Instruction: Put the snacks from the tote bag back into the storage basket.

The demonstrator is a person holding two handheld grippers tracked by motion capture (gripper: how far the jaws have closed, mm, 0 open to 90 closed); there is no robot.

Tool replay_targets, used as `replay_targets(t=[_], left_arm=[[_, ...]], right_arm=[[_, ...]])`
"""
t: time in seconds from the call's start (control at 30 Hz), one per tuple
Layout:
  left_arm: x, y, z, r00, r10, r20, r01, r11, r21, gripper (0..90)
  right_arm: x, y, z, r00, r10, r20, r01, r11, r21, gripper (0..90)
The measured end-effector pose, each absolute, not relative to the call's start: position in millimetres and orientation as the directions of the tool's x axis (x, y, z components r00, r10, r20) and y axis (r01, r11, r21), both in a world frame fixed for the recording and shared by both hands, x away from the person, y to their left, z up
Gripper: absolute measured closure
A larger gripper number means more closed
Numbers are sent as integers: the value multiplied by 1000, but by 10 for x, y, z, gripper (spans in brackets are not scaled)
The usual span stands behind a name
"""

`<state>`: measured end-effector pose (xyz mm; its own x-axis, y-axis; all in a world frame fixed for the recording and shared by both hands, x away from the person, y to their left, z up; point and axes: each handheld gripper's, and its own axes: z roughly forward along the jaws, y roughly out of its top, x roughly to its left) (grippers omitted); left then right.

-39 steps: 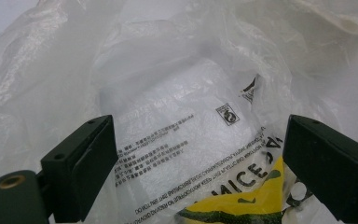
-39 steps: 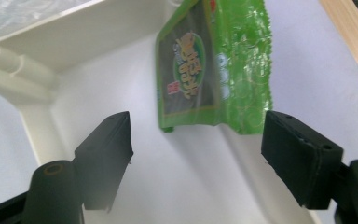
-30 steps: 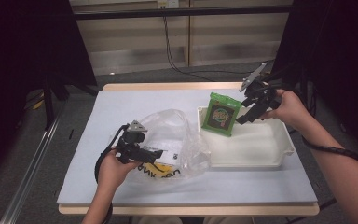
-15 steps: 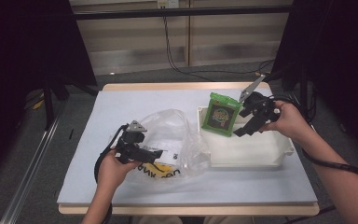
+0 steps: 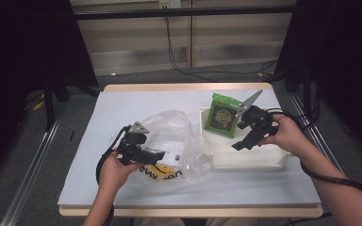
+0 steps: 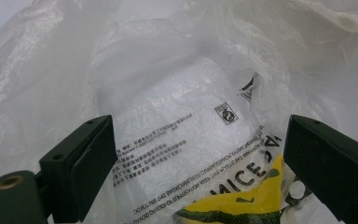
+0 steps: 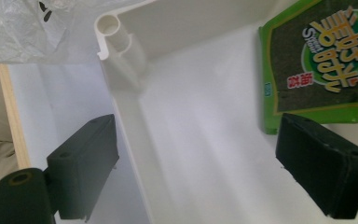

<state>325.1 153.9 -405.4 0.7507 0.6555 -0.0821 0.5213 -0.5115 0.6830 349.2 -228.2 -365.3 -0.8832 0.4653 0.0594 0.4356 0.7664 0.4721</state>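
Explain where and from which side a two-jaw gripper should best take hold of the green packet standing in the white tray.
Probably the top edge of the green packet. It leans upright against the far left wall of the tray, so its top seam stands free and thin enough to pinch. Come from above, one jaw on each face. The right gripper hangs open beside it, nothing between its jaws.

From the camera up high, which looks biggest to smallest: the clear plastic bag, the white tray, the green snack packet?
1. Clear plastic bag and white tray: look about alike, too close to rank.
2. Green snack packet: clearly smallest.
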Motion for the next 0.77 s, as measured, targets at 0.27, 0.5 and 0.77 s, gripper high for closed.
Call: replay_targets(t=[0.27, 0.5, 0.77], left_arm=[[3251, 1547, -4042, 755, 651, -79, 521, -521, 677, 93], [3247, 1533, -4058, 752, 654, -83, 521, -513, 682, 93], [3252, 1542, -4057, 755, 651, -80, 522, -523, 674, 92]], right_arm=[[3396, -2185, -3752, -895, 440, 71, 418, 772, 479, 114], [3310, -2140, -3867, -897, 432, 88, 418, 767, 487, 112], [3248, -2137, -4001, -890, 444, 105, 435, 754, 493, 98]])
